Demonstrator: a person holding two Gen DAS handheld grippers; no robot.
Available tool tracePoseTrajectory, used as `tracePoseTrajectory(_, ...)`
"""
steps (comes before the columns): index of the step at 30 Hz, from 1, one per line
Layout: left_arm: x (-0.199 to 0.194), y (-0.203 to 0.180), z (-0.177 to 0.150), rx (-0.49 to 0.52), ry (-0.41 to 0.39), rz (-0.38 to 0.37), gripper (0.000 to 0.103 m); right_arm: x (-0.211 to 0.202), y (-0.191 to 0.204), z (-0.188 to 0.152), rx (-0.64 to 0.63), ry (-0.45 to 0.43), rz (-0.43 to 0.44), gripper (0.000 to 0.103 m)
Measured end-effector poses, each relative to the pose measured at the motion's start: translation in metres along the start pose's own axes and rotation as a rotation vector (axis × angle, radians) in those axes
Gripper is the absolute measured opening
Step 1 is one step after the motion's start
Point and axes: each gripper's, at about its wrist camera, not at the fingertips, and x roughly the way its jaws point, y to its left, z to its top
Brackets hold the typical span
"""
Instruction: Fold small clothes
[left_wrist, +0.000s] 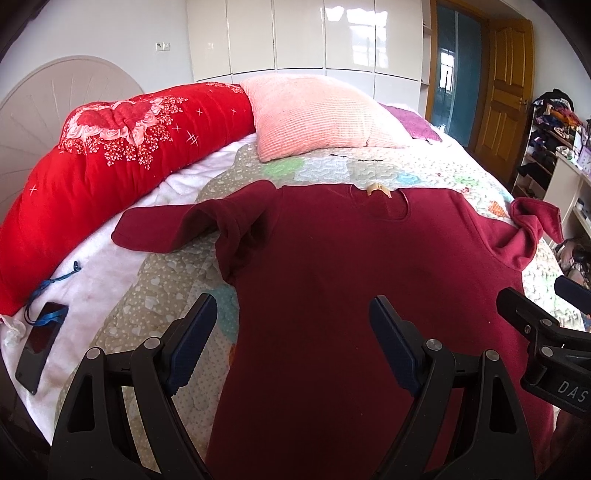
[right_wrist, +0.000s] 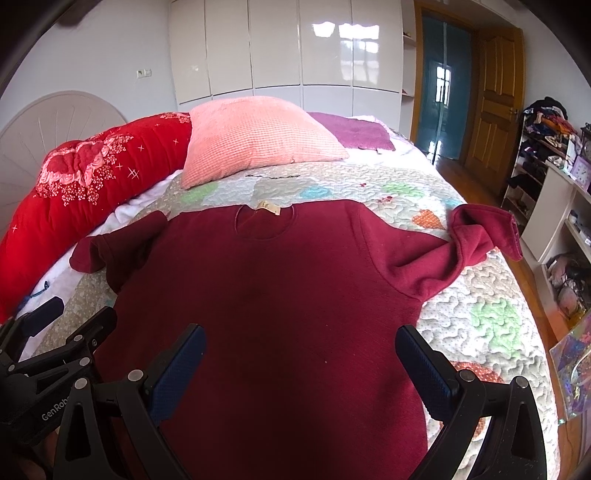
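Your dark red long-sleeved knit sweater (left_wrist: 351, 295) lies spread flat on the bed's pastel patchwork quilt (left_wrist: 424, 173), neckline away from you, with a small tan label (left_wrist: 378, 190) showing at the collar. The sleeve on the left lies stretched out toward the white fleece blanket (left_wrist: 103, 280), bunched where it meets the shoulder. The sleeve on the right (right_wrist: 480, 236) is crumpled and folded back on itself near the quilt's edge.

Your left tool (left_wrist: 293, 343) hovers over the lower left part of the sweater with its blue-padded fingers spread wide, holding nothing; one finger sits over the quilt just beside the sweater's edge, the other over the cloth. Your right tool (right_wrist: 299, 373) hovers over the lower middle of the sweater, also spread wide and empty, its right finger near the sweater's right edge. Each tool shows at the margin of the other's view, so they sit close side by side.

Beyond the sweater rest a pink ribbed pillow (left_wrist: 321, 114) and a red rose-printed quilt roll (left_wrist: 110, 158). A dark phone (left_wrist: 40, 343) with a blue cord lies on the white blanket.
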Motion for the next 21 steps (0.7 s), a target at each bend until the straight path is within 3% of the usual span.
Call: tracePoseTrajectory(21,0.034,0.005,0.005,-0.008,0.051,0.015,0.085,0.041,0.005,0.006,0.009,0.049,0.017,0.102)
